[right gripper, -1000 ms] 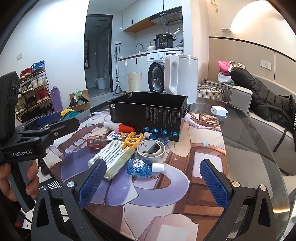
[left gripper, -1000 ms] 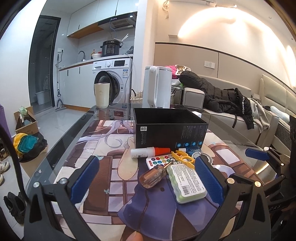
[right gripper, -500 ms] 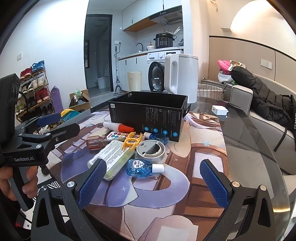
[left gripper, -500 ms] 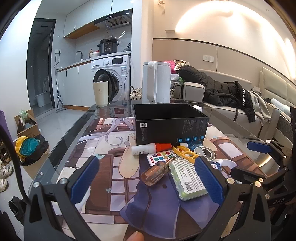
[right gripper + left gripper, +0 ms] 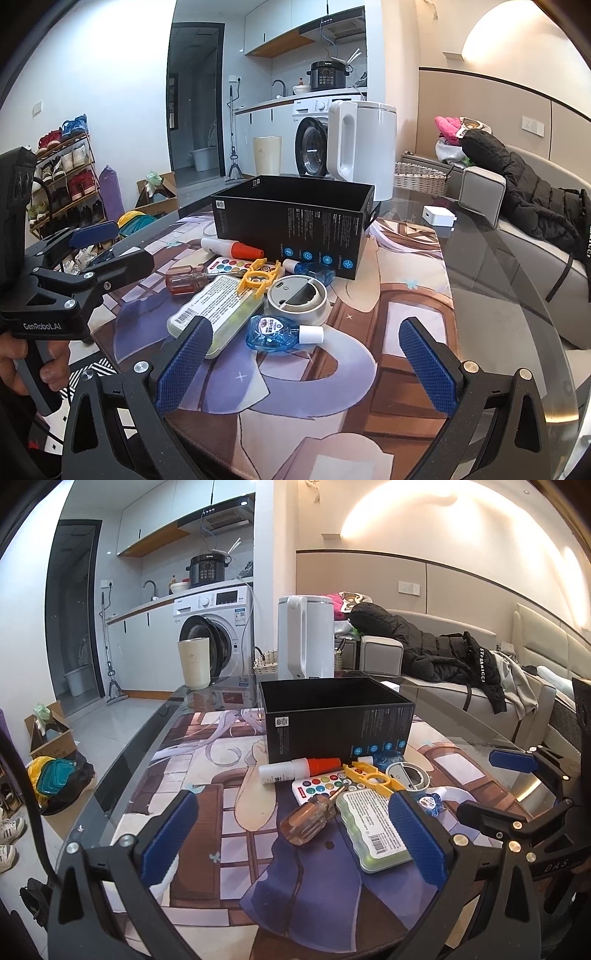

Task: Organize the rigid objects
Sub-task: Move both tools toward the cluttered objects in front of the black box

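An open black box (image 5: pixel 336 716) (image 5: pixel 291 225) stands mid-table. In front of it lie a white bottle with an orange cap (image 5: pixel 299 770) (image 5: pixel 232 249), a paint palette (image 5: pixel 325 784), a yellow plastic tool (image 5: pixel 373 777) (image 5: pixel 258 278), a screwdriver with a clear brown handle (image 5: pixel 308 819) (image 5: pixel 184 278), a green case with a white label (image 5: pixel 375 829) (image 5: pixel 218 310), a grey round device (image 5: pixel 297 297) and a blue dropper bottle (image 5: pixel 277 332). My left gripper (image 5: pixel 293 836) is open and empty, just before the screwdriver. My right gripper (image 5: pixel 304 360) is open and empty, near the blue bottle.
A white kettle (image 5: pixel 304 637) and a beige cup (image 5: pixel 194 662) stand behind the box. A small white cube (image 5: pixel 437 216) lies on the glass at the right. The round glass table (image 5: pixel 517 295) carries a printed mat. A sofa with a black jacket (image 5: pixel 424 653) is to the right.
The left gripper has dropped slightly and tilted up, so the objects sit a little higher in its view. The right gripper has barely moved. Nothing was grasped.
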A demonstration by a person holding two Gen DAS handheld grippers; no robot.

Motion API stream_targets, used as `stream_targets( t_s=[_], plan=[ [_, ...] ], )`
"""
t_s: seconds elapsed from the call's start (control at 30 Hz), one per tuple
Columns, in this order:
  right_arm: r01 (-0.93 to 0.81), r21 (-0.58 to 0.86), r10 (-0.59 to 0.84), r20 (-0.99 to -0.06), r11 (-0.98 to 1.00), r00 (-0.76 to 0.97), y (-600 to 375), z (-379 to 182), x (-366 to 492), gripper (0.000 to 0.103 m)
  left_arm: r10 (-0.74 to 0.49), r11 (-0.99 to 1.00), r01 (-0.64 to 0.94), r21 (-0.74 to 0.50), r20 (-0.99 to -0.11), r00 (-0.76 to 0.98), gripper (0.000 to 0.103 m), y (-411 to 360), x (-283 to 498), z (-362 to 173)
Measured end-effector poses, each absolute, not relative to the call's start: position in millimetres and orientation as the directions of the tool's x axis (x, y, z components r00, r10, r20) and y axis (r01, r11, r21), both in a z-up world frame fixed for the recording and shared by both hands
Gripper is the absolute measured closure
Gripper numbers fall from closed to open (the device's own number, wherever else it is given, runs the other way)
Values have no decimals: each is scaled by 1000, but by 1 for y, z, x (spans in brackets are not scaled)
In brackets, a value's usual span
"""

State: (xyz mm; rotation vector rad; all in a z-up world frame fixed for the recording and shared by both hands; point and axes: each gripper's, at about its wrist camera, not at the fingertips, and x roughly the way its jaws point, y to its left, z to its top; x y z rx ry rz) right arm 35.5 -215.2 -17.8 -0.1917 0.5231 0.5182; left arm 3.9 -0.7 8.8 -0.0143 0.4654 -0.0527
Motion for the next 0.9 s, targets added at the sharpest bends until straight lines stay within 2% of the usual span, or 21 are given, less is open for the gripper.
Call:
stream_targets(
  t_s=[0.57, 0.9],
  plan=[
    [-510, -71, 391, -554, 857, 735, -209, -23, 44, 0, -24, 1000, 14, -25, -504, 863, 0, 8, 18, 2],
    [-478, -76, 335, -618, 875, 712, -205, -31, 61, 0, 2, 1000, -11, -13, -562, 827, 0, 6, 34, -6]
  ],
)
